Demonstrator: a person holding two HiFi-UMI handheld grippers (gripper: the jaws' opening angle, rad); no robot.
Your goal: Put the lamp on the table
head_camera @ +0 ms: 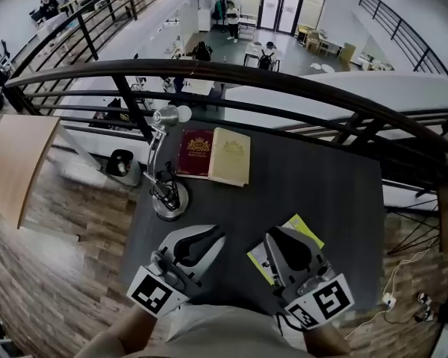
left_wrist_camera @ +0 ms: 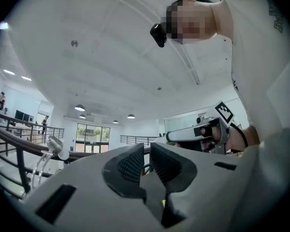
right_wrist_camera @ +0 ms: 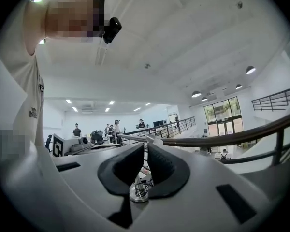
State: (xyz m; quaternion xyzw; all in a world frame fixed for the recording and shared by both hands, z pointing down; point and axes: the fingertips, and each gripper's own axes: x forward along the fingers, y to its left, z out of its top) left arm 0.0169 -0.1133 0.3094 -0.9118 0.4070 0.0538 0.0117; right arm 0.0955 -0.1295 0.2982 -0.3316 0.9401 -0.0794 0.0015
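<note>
**Lamp upright on the table, your grippers empty**
The lamp (head_camera: 169, 198) stands on its round base at the left of the table (head_camera: 313, 177), just beside the book (head_camera: 213, 155), so the placing looks done. You hold both grippers back at the near edge, well apart from it. The left gripper (left_wrist_camera: 147, 151) has its fingers a sliver apart, the right gripper (right_wrist_camera: 146, 151) all but together, and neither holds anything.

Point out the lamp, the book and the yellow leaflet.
lamp (head_camera: 172, 203), head view, on its round base.
book (head_camera: 196, 154), head view, on its dark red half.
yellow leaflet (head_camera: 305, 228), head view, on its far corner.
</note>
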